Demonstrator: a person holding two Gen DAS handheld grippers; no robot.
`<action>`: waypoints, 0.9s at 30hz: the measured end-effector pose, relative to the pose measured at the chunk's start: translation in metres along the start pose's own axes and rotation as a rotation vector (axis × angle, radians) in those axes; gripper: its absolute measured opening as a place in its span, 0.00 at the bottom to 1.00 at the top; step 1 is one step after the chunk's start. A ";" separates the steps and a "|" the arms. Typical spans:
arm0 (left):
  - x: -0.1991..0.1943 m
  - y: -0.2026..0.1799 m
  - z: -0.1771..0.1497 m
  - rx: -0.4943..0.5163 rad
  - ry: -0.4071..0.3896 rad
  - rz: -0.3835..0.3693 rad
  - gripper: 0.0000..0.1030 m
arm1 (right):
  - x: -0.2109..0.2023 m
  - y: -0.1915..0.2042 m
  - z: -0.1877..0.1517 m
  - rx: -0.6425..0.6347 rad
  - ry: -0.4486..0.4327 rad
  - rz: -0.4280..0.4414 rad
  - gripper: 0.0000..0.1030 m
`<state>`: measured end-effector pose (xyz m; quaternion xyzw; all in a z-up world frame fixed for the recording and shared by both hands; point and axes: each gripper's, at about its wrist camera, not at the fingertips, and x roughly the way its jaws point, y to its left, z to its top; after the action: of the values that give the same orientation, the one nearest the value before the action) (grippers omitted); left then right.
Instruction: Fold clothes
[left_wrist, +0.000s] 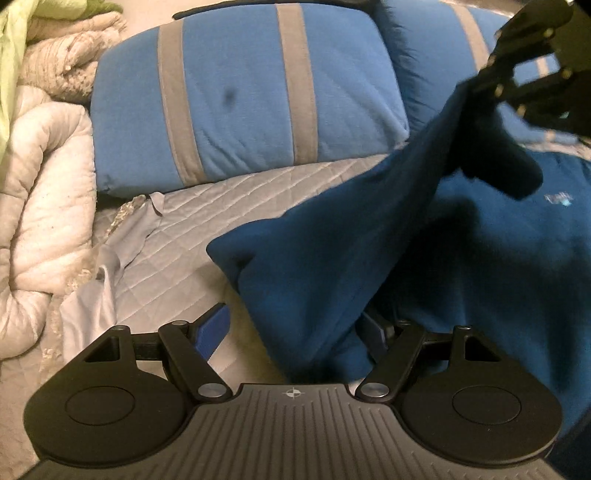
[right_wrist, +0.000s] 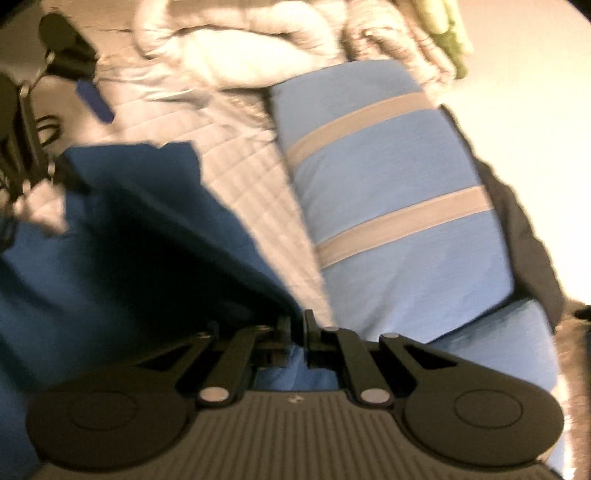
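A dark blue sweatshirt (left_wrist: 480, 258) with a small pale logo lies on the quilted bedspread (left_wrist: 207, 229). One edge is lifted into a tent. My right gripper (left_wrist: 491, 85) holds that raised edge at the upper right of the left wrist view. In its own view the right gripper (right_wrist: 297, 328) is shut on the sweatshirt (right_wrist: 110, 240), with the fabric pinched between the pads. My left gripper (left_wrist: 293, 325) stands open low over the bed. A fold of the sweatshirt lies between its jaws and hides the right pad. The blue left pad (left_wrist: 214, 328) is clear of the cloth.
A blue pillow with grey stripes (left_wrist: 240, 96) lies behind the sweatshirt, and a second one sits to its right. A bunched beige comforter (left_wrist: 40, 184) fills the left side. A thin grey cloth (left_wrist: 92, 306) lies beside the left gripper. The left gripper (right_wrist: 77, 136) shows at the far left of the right wrist view.
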<state>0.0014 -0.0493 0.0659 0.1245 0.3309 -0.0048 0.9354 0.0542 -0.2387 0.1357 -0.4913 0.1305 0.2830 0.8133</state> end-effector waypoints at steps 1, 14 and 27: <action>0.003 -0.001 0.003 0.004 0.007 0.020 0.72 | -0.001 -0.006 0.002 0.001 -0.003 -0.030 0.05; 0.016 -0.022 0.017 0.242 0.060 0.169 0.79 | -0.028 -0.091 -0.020 0.078 0.052 -0.196 0.05; 0.014 -0.026 0.040 0.366 0.016 0.138 0.83 | -0.038 -0.082 -0.101 0.296 0.179 0.034 0.05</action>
<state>0.0341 -0.0829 0.0811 0.3148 0.3228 0.0004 0.8926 0.0783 -0.3686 0.1653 -0.3873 0.2507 0.2296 0.8570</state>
